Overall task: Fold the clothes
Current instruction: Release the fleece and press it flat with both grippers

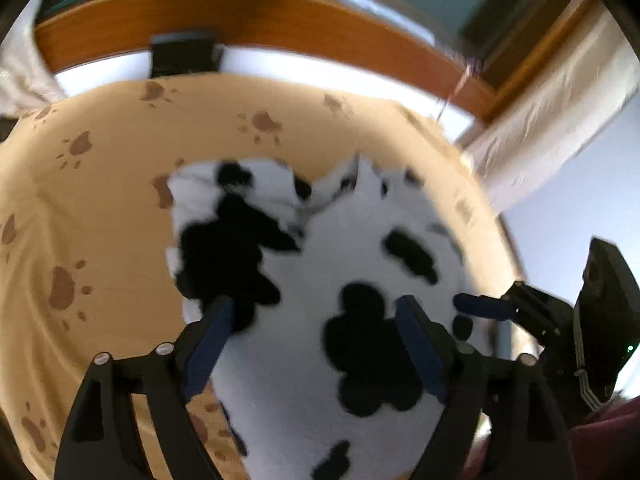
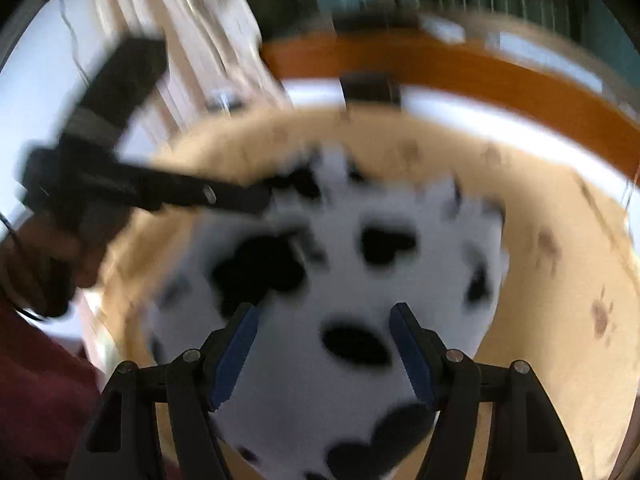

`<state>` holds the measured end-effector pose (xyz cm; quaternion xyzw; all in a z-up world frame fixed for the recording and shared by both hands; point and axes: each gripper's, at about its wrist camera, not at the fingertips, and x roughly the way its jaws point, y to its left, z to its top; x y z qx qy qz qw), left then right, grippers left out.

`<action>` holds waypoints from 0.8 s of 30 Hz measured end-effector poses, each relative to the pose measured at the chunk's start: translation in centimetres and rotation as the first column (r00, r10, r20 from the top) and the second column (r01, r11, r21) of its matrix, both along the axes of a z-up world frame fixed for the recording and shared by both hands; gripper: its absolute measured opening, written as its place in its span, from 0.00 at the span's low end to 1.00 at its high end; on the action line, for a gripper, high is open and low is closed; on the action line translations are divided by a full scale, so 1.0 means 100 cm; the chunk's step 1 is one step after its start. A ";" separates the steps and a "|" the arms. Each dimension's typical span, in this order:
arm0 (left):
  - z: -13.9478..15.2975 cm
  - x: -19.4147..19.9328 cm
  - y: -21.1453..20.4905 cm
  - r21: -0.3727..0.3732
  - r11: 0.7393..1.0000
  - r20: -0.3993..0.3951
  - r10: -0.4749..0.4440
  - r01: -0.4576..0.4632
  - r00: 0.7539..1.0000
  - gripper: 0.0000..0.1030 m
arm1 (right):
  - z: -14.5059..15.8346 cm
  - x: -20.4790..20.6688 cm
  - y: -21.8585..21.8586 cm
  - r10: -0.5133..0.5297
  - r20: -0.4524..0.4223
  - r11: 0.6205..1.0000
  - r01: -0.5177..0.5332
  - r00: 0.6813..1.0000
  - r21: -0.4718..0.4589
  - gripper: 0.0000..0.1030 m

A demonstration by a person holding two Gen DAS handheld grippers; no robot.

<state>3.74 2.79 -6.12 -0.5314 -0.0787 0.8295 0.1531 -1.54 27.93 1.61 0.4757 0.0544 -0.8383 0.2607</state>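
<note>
Garment (image 1: pixel 320 264), white with black patches, lies bunched in a compact heap on the tan paw-print bed (image 1: pixel 100 200), seemingly part-folded; tidying may remain. Left gripper (image 1: pixel 316 312) and right gripper (image 2: pixel 322 314) both hang above it, jaws apart, holding nothing.

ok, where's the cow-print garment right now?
The cow-print garment lies mid-frame in both wrist views on the tan paw-print sheet, below both open hand-held grippers, the wooden bed frame beyond it.
</note>
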 end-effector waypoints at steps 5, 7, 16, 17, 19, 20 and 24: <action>-0.021 -0.003 0.005 -0.023 1.000 -0.018 -0.015 0.015 1.000 0.89 | -0.015 -0.008 0.017 -0.036 0.033 0.997 0.038 0.999 -0.061 0.69; -0.015 -0.007 0.002 -0.019 1.000 0.010 -0.006 0.007 1.000 0.89 | -0.004 -0.006 0.026 -0.063 0.052 0.993 0.068 0.997 -0.101 0.69; 0.034 -0.014 0.044 0.066 0.997 -0.004 -0.029 0.030 1.000 0.91 | 0.007 0.056 0.141 -0.431 0.138 0.868 0.452 0.892 -0.206 0.69; 0.036 -0.017 0.058 0.071 0.995 -0.008 -0.063 0.063 0.998 0.93 | 0.002 0.063 0.145 -0.438 0.138 0.874 0.457 0.888 -0.166 0.69; 0.036 -0.024 0.089 0.068 0.987 -0.020 -0.142 0.143 0.990 0.95 | -0.007 0.071 0.144 -0.431 0.141 0.886 0.448 0.891 -0.123 0.69; 0.035 -0.027 0.104 0.062 0.980 -0.026 -0.186 0.187 0.982 0.95 | -0.012 0.074 0.142 -0.424 0.143 0.892 0.440 0.894 -0.107 0.69; 0.016 -0.040 0.150 -0.030 0.960 -0.015 -0.280 0.279 0.960 0.95 | -0.029 0.072 0.132 -0.405 0.136 0.906 0.417 0.904 -0.072 0.69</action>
